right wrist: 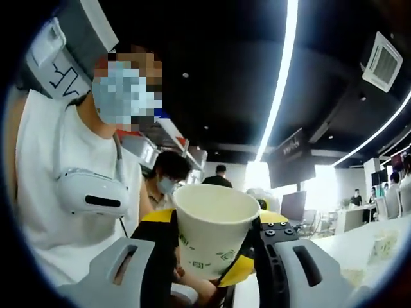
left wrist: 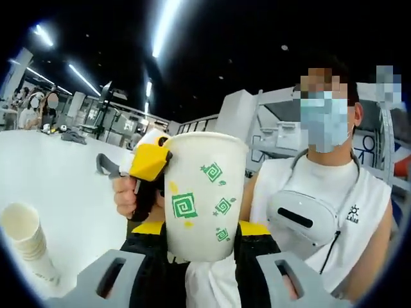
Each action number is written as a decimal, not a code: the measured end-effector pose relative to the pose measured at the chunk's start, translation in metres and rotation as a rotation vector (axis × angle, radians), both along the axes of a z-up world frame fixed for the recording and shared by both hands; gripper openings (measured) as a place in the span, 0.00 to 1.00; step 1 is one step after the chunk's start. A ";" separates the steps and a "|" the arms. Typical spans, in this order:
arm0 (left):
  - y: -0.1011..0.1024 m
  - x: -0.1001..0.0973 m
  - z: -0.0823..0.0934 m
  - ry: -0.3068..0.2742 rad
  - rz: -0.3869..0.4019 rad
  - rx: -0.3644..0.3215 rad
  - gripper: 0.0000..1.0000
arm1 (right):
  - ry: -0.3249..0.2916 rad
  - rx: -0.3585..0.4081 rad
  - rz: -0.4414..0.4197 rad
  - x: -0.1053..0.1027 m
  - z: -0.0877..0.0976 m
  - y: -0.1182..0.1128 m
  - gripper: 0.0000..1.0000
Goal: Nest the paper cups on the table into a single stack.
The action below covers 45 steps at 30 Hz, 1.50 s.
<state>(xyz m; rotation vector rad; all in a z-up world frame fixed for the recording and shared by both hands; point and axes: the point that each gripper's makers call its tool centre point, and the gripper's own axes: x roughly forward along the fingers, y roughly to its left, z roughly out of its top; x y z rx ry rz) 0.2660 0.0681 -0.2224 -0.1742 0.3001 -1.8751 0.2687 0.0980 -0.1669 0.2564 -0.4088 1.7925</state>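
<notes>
A white paper cup (left wrist: 205, 192) with green square spirals stands upright between the jaws of my left gripper (left wrist: 204, 251), which is shut on its lower part. Beside the cup's rim is my right gripper's yellow body (left wrist: 149, 160), held by a hand (left wrist: 124, 196). In the right gripper view, a white paper cup (right wrist: 215, 228) with its mouth toward the camera sits between the jaws of my right gripper (right wrist: 212, 260), which is shut on it. A stack of nested paper cups (left wrist: 27, 239) lies on the white table (left wrist: 64, 173), low on the left.
The person holding the grippers, in a white sleeveless top (left wrist: 334, 212) with a white neck device (right wrist: 96, 192), faces both cameras. More table surface (right wrist: 347, 250) with a pale object (right wrist: 385, 247) lies to the right. Other people and desks stand far behind.
</notes>
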 end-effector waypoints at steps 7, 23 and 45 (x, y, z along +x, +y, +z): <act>0.008 0.036 0.002 -0.092 0.218 -0.034 0.45 | 0.007 -0.035 -0.109 0.021 -0.004 -0.003 0.46; 0.064 0.099 -0.004 -0.299 0.836 0.027 0.58 | -0.004 -0.122 -0.575 0.126 0.005 -0.022 0.46; 0.091 0.081 -0.036 -0.222 0.944 -0.001 0.49 | 0.001 -0.312 -0.682 0.204 -0.048 0.024 0.47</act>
